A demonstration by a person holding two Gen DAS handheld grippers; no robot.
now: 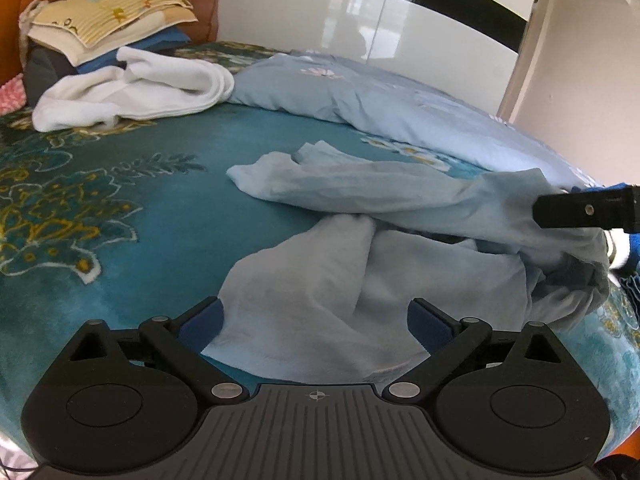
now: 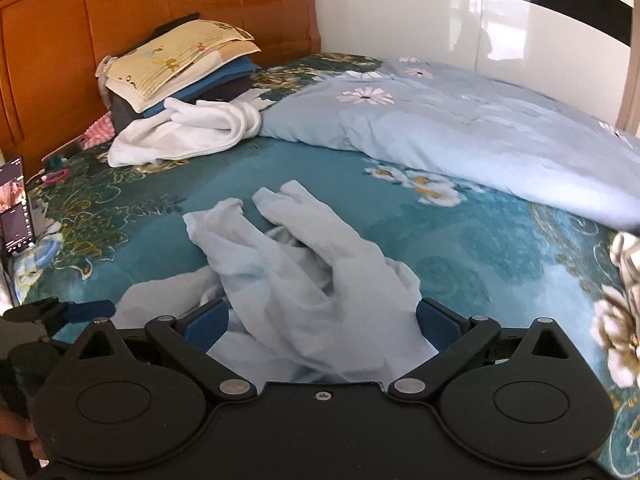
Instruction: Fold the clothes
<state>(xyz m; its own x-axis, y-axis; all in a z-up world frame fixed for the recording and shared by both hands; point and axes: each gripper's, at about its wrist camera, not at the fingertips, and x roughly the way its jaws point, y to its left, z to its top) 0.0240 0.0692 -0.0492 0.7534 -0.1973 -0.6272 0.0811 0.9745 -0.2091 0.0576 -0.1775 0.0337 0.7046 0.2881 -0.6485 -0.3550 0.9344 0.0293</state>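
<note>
Pale blue garment (image 1: pixel 352 264) lies crumpled on teal bedspread (image 1: pixel 120 220), thin fabric, 2 long narrow ends stretched out away from a bunched middle.

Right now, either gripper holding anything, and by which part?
Neither. The left gripper and right gripper both stand open with the crumpled light blue garment lying between their pads, unclamped, on the teal bedspread.

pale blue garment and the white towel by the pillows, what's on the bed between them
Nothing: between the pale blue garment and the white towel there is only bare teal floral bedspread. The right wrist view shows it most clearly.
</note>
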